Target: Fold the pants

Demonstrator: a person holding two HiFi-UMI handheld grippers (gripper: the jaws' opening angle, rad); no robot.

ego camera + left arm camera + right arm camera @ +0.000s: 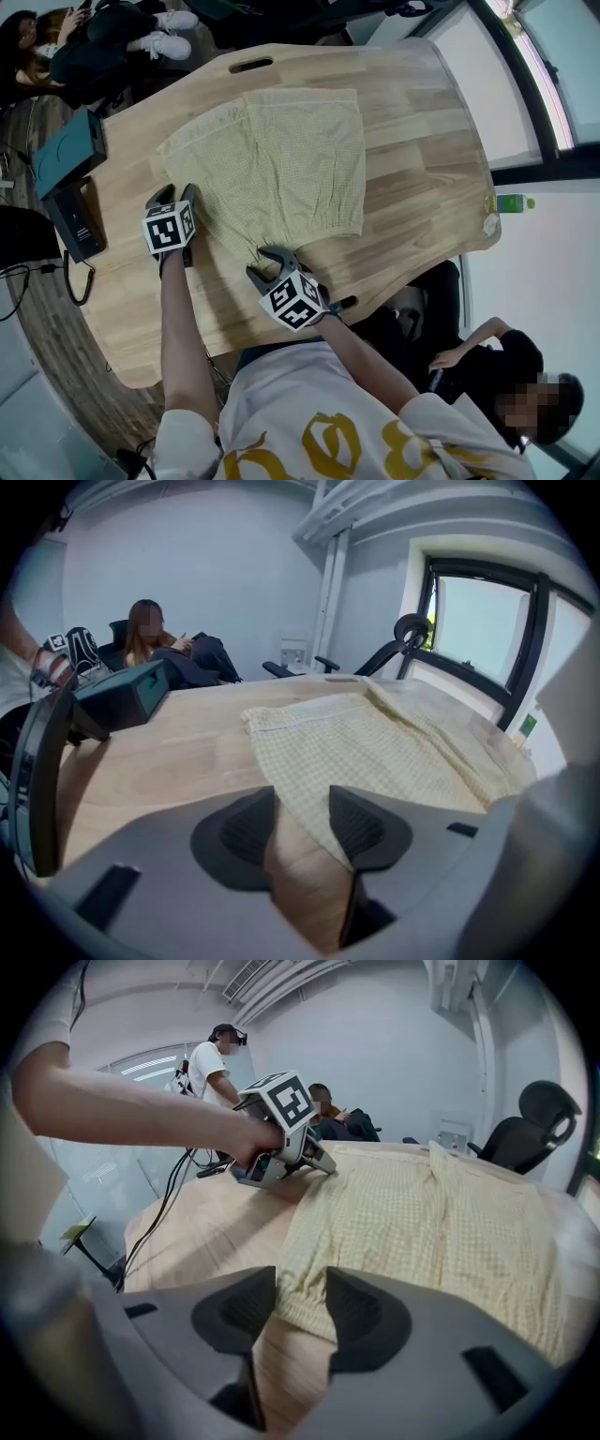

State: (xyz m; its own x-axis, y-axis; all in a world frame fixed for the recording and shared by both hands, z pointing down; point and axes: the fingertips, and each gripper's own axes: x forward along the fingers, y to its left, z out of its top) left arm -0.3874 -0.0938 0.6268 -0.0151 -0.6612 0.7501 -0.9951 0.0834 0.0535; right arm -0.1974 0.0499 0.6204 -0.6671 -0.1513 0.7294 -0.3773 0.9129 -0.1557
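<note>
Pale yellow checked pants (281, 169) lie spread flat on the wooden table (422, 169), both legs pointing away from me. My left gripper (175, 194) sits at the pants' near left edge, its jaws open. In the left gripper view that cloth edge (309, 799) runs between the open jaws of the left gripper (300, 822) without being pinched. My right gripper (268, 264) is at the near corner of the pants, also open. In the right gripper view the hem corner (298, 1309) lies between the pads of the right gripper (300, 1302), flat on the wood.
A teal box (67, 150) and a black device (70, 220) with a cable sit at the table's left edge. A green bottle (511, 202) stands at the right edge. People sit at the far left end and at the near right. A slot (250, 65) is cut in the far end.
</note>
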